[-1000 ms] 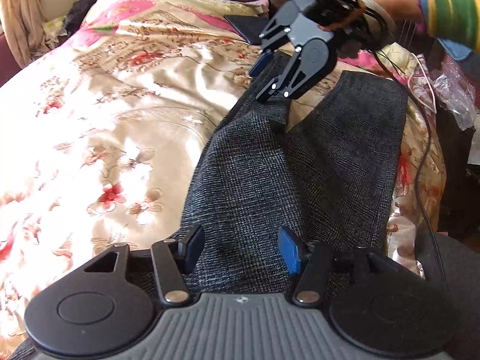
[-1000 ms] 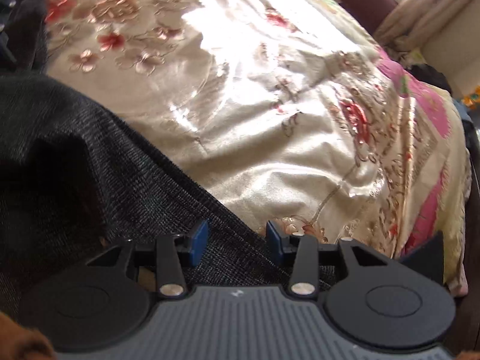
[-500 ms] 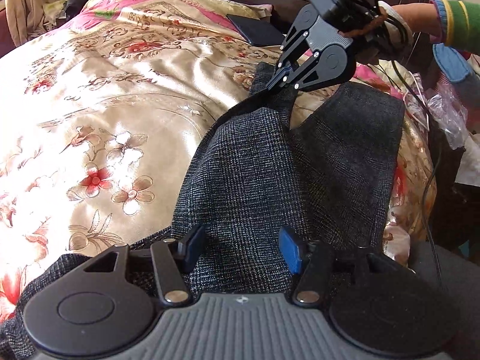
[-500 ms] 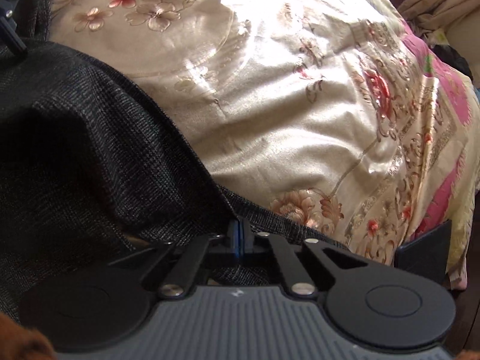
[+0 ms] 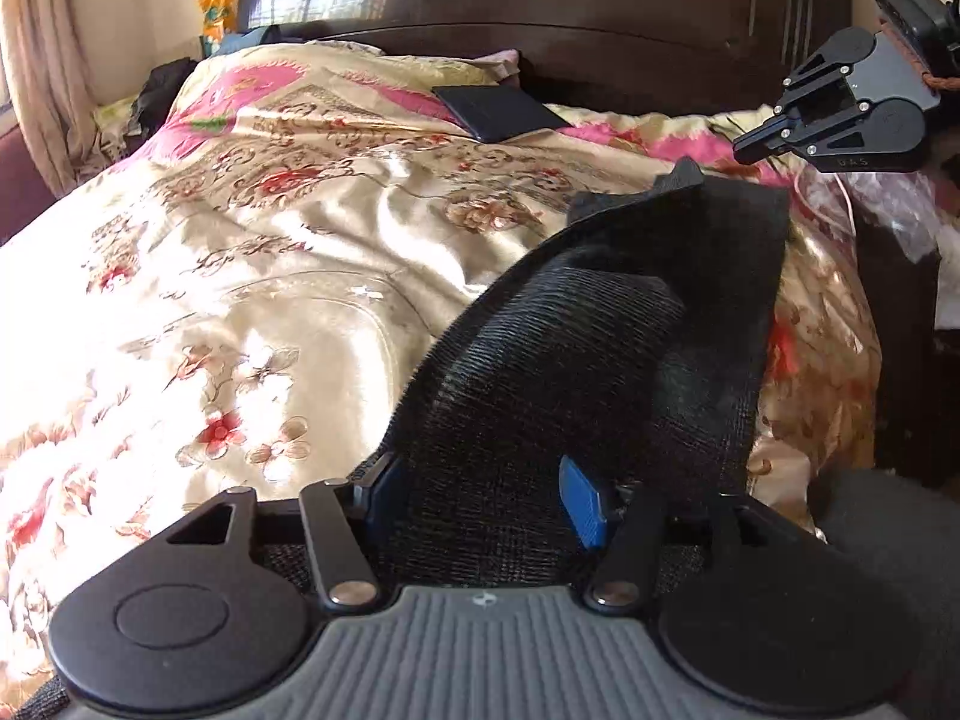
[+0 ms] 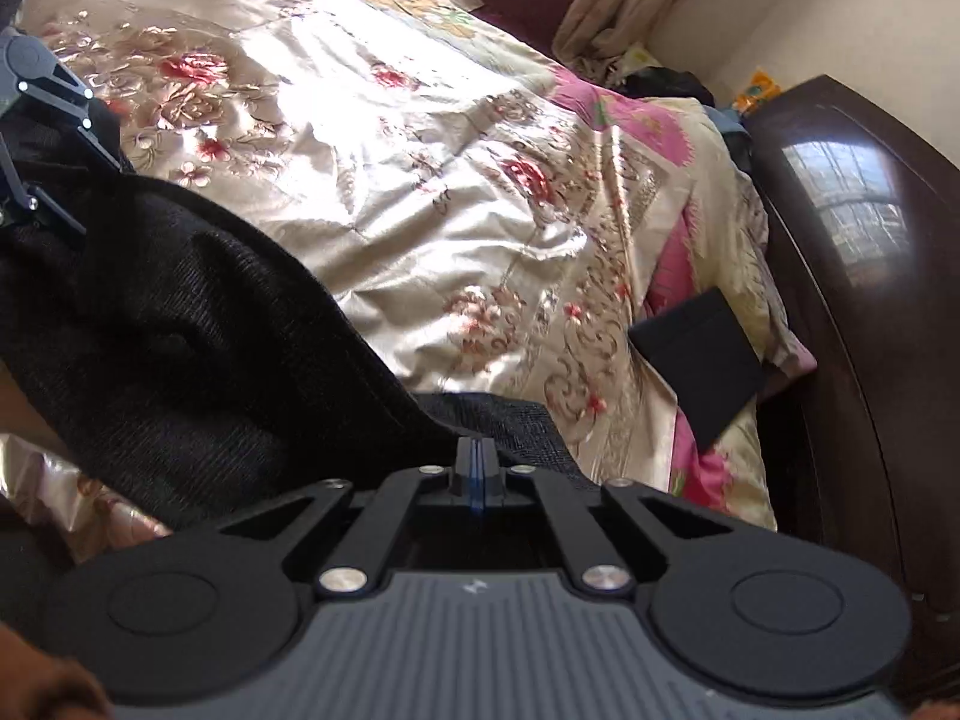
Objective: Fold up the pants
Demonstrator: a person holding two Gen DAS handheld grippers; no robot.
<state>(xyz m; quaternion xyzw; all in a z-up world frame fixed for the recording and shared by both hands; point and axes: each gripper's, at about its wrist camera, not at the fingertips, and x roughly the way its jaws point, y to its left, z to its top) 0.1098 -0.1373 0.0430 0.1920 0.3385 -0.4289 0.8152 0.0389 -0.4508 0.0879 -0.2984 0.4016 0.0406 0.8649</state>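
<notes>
The dark grey checked pants (image 5: 576,348) lie on the right side of the flowered bedspread (image 5: 252,276), humped up in the middle. My left gripper (image 5: 480,495) is open, its blue pads either side of the near end of the pants. My right gripper (image 6: 476,471) has its jaws closed together, with the pants (image 6: 180,330) at its tip; whether cloth is pinched between them is hidden. It also shows in the left wrist view (image 5: 750,150), raised at the upper right, apart from the pants' far edge.
A dark flat case (image 5: 498,111) lies on the pillow end near the dark wooden headboard (image 5: 540,6); it also shows in the right wrist view (image 6: 702,369). Clear plastic bags (image 5: 900,204) and clutter sit off the bed's right side. Curtains (image 5: 36,60) hang at the left.
The right gripper shut at the far pants edge, then rose up and to the right. The pants bunched into a hump. The left gripper stayed open at the near end.
</notes>
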